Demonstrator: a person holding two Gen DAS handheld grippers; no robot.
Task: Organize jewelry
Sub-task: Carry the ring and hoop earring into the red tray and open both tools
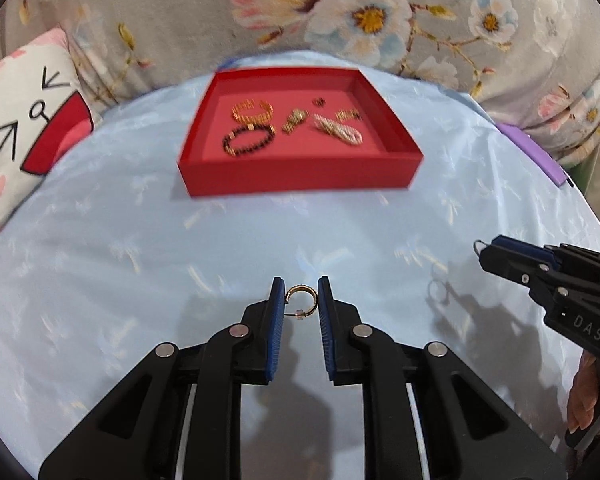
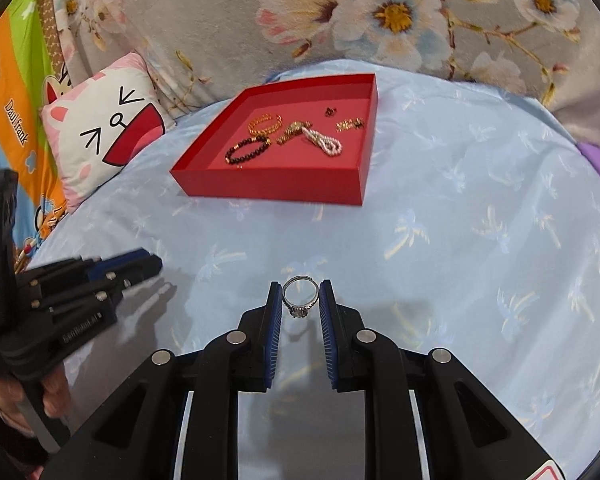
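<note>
While the left gripper (image 1: 301, 294) is clamped on a gold earring (image 1: 302, 298) and the right gripper (image 2: 300, 294) pinches a ring (image 2: 300, 296), carry both level toward the tray (image 1: 300, 176) at 12 o'clock, lowering inside before releasing.

One tray (image 2: 268, 184) (two bracelets (image 2: 247, 150))

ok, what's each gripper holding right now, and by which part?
Left gripper: small gold hoop earring, pinched across the hoop's outer sides. Right gripper: silver ring with a stone, pinched across the band, stone toward the camera.
</note>
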